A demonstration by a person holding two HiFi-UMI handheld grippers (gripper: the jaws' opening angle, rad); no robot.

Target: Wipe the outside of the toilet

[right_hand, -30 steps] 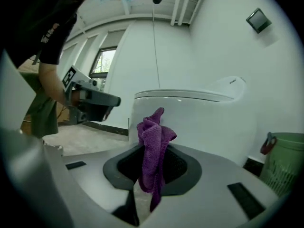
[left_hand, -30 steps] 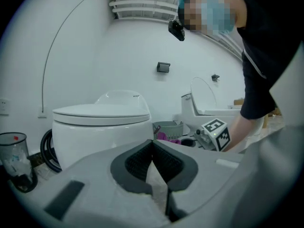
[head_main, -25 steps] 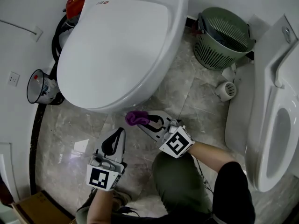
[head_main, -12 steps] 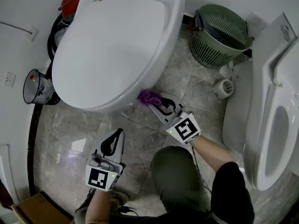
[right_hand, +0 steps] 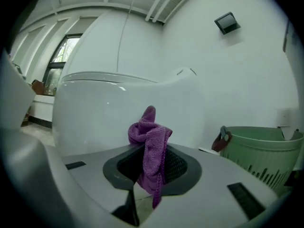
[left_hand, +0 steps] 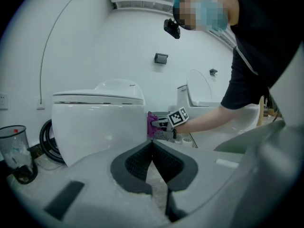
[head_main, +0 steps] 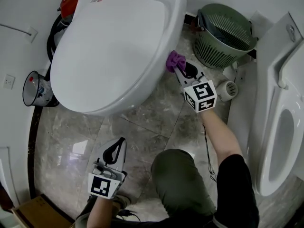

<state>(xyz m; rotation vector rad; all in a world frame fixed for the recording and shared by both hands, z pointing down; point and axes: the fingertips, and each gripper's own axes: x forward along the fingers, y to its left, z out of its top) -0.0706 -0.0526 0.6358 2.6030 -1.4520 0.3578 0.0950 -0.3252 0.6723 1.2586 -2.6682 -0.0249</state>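
Observation:
A large white toilet (head_main: 118,46) with its lid down fills the upper left of the head view. My right gripper (head_main: 179,68) is shut on a purple cloth (head_main: 175,60), which presses against the toilet's right outer side. In the right gripper view the purple cloth (right_hand: 150,146) bunches out of the shut jaws in front of the white toilet bowl wall (right_hand: 104,113). My left gripper (head_main: 116,151) hangs low near my knee, shut with nothing in it. Its own view shows the toilet (left_hand: 97,122) ahead and the purple cloth (left_hand: 151,124) at its side.
A green slatted waste basket (head_main: 223,37) stands just right of the cloth. A white urinal-like fixture (head_main: 280,127) lines the right edge. A small white round object (head_main: 229,90) lies on the marble floor (head_main: 156,113). A brush holder (head_main: 38,88) and black hose (head_main: 53,42) sit left of the toilet.
My right gripper has carried the purple cloth from the toilet's front edge up along its right side toward the back. The left gripper has stayed almost still.

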